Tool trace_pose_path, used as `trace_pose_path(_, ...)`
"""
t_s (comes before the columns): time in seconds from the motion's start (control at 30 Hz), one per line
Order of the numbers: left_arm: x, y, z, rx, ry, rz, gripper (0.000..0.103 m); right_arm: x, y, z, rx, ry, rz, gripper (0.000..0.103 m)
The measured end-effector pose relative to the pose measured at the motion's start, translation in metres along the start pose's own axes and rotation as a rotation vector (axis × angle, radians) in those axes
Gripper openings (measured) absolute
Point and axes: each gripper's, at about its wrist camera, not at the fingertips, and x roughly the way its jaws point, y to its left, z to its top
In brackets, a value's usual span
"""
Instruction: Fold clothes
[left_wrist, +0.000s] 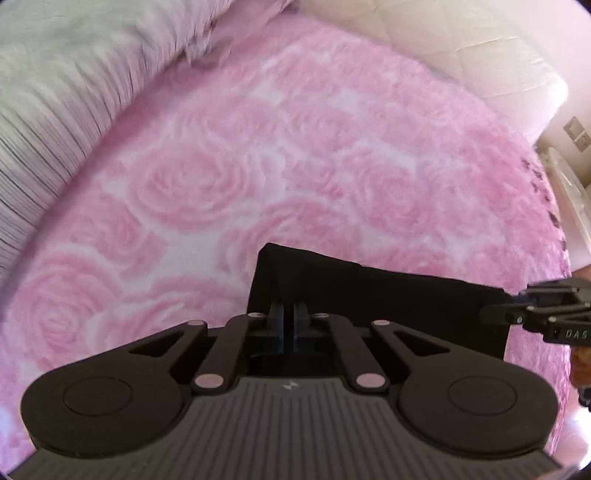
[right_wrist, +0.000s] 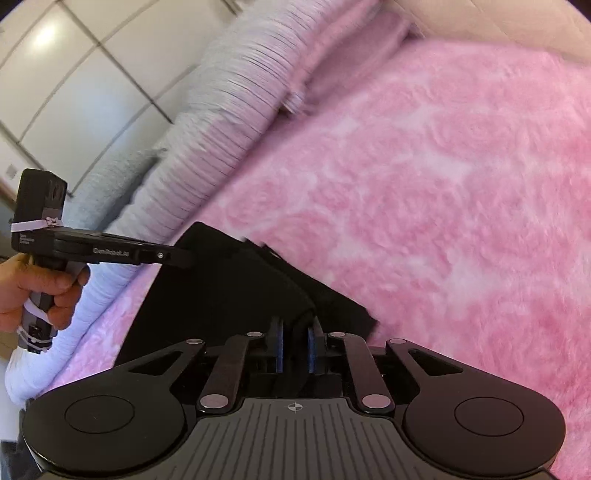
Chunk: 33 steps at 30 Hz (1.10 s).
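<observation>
In the left wrist view, the left gripper (left_wrist: 289, 314) sits at lower centre with its jaws drawn nearly together on the near left edge of the black garment (left_wrist: 388, 302), pinching a fold of the cloth. The garment runs as a dark band from the jaws toward the right edge of the frame, where the right gripper (left_wrist: 502, 314) grips its far end; its long axis therefore lies left to right between the two tools, and it appears stretched between them just above the pink rose-patterned blanket (left_wrist: 258, 166) on the bed. A striped pale pillow (left_wrist: 55, 110) fills the upper left, and a quilted cream headboard (left_wrist: 461, 48) curves along the upper right. In the right wrist view, the right gripper (right_wrist: 295, 347) at lower centre has its jaws narrowed on a bunched fold of the black garment (right_wrist: 229, 288), which spreads up and to the left toward the left gripper (right_wrist: 181, 256), held by the person's left hand (right_wrist: 40, 291) at the left edge. Both tools hold an end, so neither is nearer; the coming fold likely turns on carrying this stretched edge across the garment's short axis. White wardrobe doors (right_wrist: 74, 74) fill the upper left beyond the pillow, and the blanket fills the right.
</observation>
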Motion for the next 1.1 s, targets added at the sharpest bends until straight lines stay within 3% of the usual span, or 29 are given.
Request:
trace_pose_path(0.23,0.034,0.016,-0.002,-0.05,0.018,0.001,0.015,0.01,-0.016,-0.005,-0.027,-0.009,0.033,0.011)
trace_pose_path(0.3,0.028,0.016,0.0,-0.036,0.019,0.009,0.02,0.01,-0.021,-0.004,-0.003,0.002,0.053,0.013)
trace_pose_path(0.43,-0.001,0.01,0.004,0.06,-0.013,0.064,0.019,-0.004,-0.017,0.001,-0.046,0.013,0.011,0.023)
trace_pose_path(0.53,-0.023,0.004,0.005,0.085,-0.072,0.07,0.018,-0.023,0.007,-0.002,-0.209,-0.058,-0.054,0.023)
trace_pose_path(0.6,-0.015,-0.003,0.005,0.089,-0.05,0.019,0.019,-0.032,0.031,-0.008,-0.356,-0.11,-0.068,0.023)
trace_pose_path(0.7,0.02,-0.013,0.005,0.125,0.011,0.002,0.015,-0.016,0.055,-0.019,-0.492,-0.081,-0.019,0.023)
trace_pose_path(0.8,0.05,-0.013,0.006,0.142,0.033,0.025,0.014,0.013,0.058,-0.026,-0.567,-0.023,-0.048,0.023)
trace_pose_path(0.87,0.055,-0.013,0.006,0.166,0.01,0.027,0.015,0.03,0.045,-0.027,-0.586,0.018,-0.079,0.02)
trace_pose_path(0.97,0.052,-0.009,0.004,0.16,-0.016,0.025,0.014,0.032,0.03,-0.028,-0.612,0.008,-0.049,0.016)
trace_pose_path(1.1,0.018,0.008,-0.011,0.1,-0.025,0.048,0.013,0.018,0.022,-0.022,-0.521,0.028,-0.049,0.016)
